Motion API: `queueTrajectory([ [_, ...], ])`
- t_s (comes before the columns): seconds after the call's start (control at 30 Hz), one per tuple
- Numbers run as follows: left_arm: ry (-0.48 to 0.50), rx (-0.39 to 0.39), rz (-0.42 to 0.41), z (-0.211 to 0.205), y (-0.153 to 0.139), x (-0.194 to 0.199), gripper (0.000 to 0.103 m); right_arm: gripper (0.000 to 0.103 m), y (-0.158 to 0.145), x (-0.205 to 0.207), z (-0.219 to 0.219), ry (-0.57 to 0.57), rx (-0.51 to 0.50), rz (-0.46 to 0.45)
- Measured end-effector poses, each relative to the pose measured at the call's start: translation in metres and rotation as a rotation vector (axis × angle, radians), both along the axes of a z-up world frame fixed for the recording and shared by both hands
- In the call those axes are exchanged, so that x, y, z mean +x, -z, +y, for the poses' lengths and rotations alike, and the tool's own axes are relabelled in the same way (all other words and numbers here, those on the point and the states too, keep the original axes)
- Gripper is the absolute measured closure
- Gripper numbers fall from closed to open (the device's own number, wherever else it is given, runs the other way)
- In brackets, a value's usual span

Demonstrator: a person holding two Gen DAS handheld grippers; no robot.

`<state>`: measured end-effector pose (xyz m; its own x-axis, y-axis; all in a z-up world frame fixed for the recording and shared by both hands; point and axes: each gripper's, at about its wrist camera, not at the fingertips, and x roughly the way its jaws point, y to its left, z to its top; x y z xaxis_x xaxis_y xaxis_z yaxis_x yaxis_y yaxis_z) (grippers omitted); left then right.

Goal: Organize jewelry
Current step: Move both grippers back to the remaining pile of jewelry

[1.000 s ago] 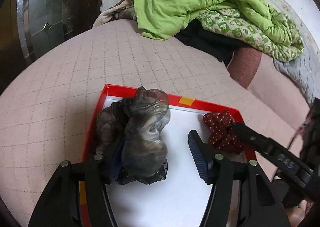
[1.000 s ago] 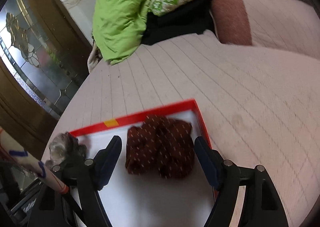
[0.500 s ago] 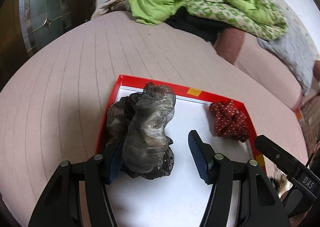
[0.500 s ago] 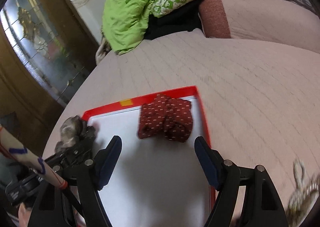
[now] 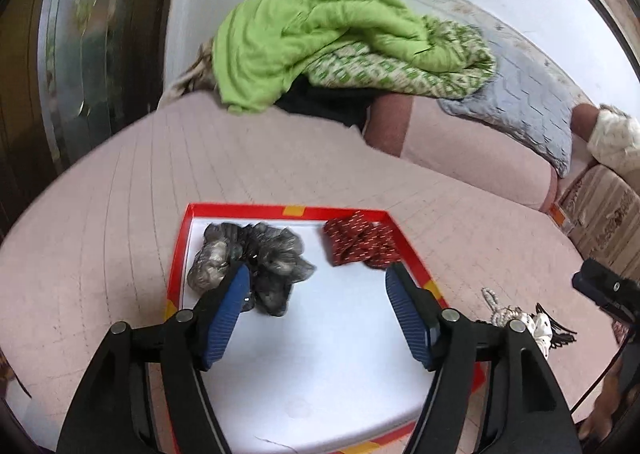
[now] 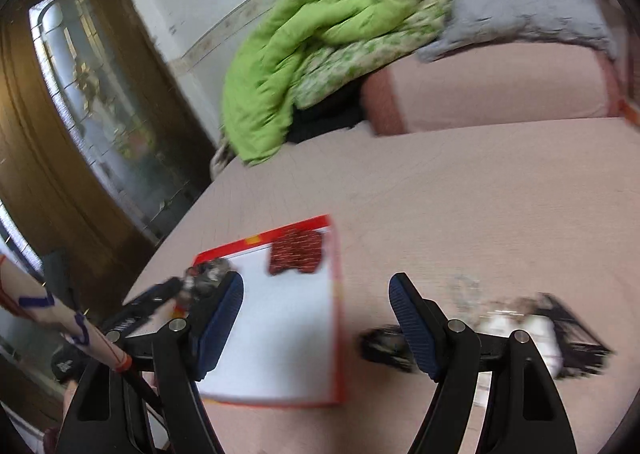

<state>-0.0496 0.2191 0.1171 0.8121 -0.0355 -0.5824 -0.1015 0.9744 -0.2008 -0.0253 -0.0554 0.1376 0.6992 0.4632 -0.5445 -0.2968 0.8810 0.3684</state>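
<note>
Left gripper (image 5: 318, 290) jaws spread wide, empty, over red-rimmed tray (image 5: 178, 250); grey scrunchie (image 5: 250, 258) at tray's far left, red dotted scrunchie (image 5: 360, 242) far right, pearl jewelry (image 5: 516, 316) on bedspread beside tray. Right gripper (image 6: 316, 302) also spread, empty, above tray's right edge (image 6: 340, 318); blurred jewelry pile (image 6: 520, 322) behind right finger.

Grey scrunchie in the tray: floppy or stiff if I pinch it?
The grey scrunchie looks crumpled and gathered, so probably floppy and light. Its sheen hints that it may slip between the pads. It lies bunched in the red tray, unlikely to roll.
</note>
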Motion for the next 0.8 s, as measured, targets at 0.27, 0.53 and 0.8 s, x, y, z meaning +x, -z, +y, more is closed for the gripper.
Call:
queueTrajectory([
  [0.27, 0.115, 0.003, 0.033, -0.054, -0.005, -0.009, 0.031, 0.023, 0.001, -0.017, -0.104, 0.199, 0.026, 0.005],
  [0.53, 0.350, 0.073, 0.124, -0.141, 0.022, 0.000, 0.031, 0.023, 0.041, -0.024, -0.177, 0.333, 0.055, 0.052],
  [0.8, 0.498, 0.203, 0.197, -0.205, 0.055, 0.024, 0.042, 0.023, 0.052, -0.019, -0.209, 0.344, 0.171, 0.093],
])
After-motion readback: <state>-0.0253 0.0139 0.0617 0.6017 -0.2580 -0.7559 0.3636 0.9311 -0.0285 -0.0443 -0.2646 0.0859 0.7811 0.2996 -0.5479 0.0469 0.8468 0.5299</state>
